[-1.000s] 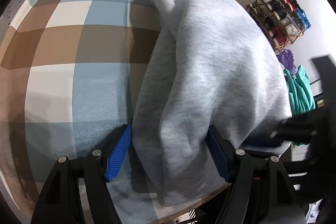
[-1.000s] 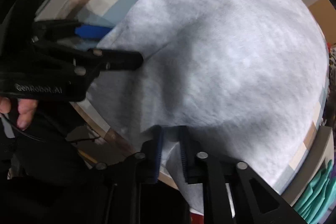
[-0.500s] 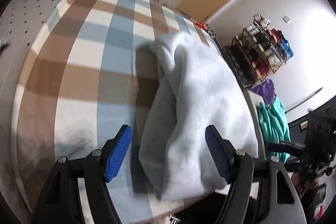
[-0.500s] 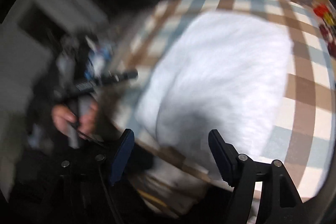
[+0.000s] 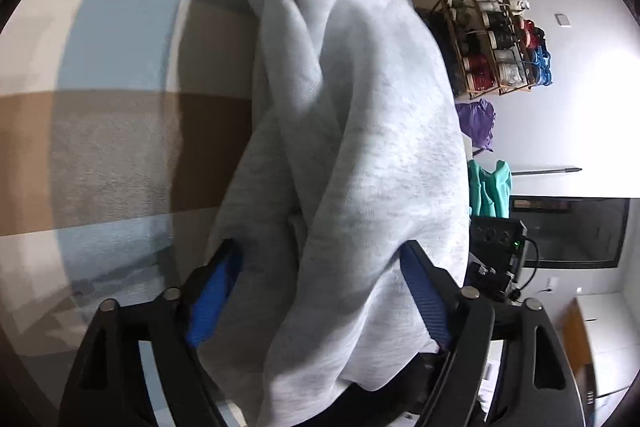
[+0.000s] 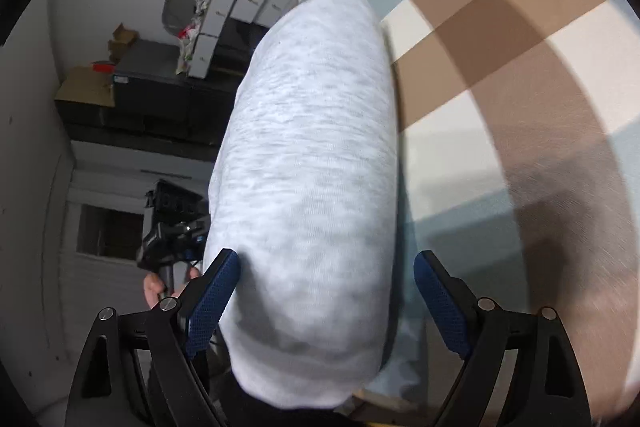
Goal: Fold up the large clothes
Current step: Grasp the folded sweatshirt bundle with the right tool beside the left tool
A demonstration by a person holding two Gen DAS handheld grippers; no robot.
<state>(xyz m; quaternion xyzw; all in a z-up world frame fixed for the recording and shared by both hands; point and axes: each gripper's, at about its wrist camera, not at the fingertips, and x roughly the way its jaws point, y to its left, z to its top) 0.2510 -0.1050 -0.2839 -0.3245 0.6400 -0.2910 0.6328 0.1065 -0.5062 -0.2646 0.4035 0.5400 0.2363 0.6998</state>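
Observation:
A grey sweatshirt (image 5: 360, 107), folded into a long thick bundle, lies along the edge of a table with a brown, blue and white checked cloth (image 5: 100, 147). My left gripper (image 5: 320, 255) straddles one end of it. Its jaws are opening, and the fabric bulges between the blue pads (image 5: 212, 299) and drapes over the right one. In the right wrist view the same sweatshirt (image 6: 312, 147) runs away from my right gripper (image 6: 328, 267). Those jaws are opening around the other end: the left pad brushes the fabric, the right pad (image 6: 440, 303) stands apart from it.
A wooden rack (image 5: 500, 43), purple (image 5: 476, 123) and teal clothes (image 5: 490, 191) and a black box (image 5: 496, 239) stand beyond the table edge. White drawers (image 6: 240, 7) and cardboard boxes (image 6: 88, 83) line the far wall. A hand (image 6: 154, 291) grips the other tool's handle.
The right gripper let go of the sweatshirt's edge, opened wide and swung round to straddle the bundle's end. The left gripper drew back, then moved in close around the other end, jaws wider.

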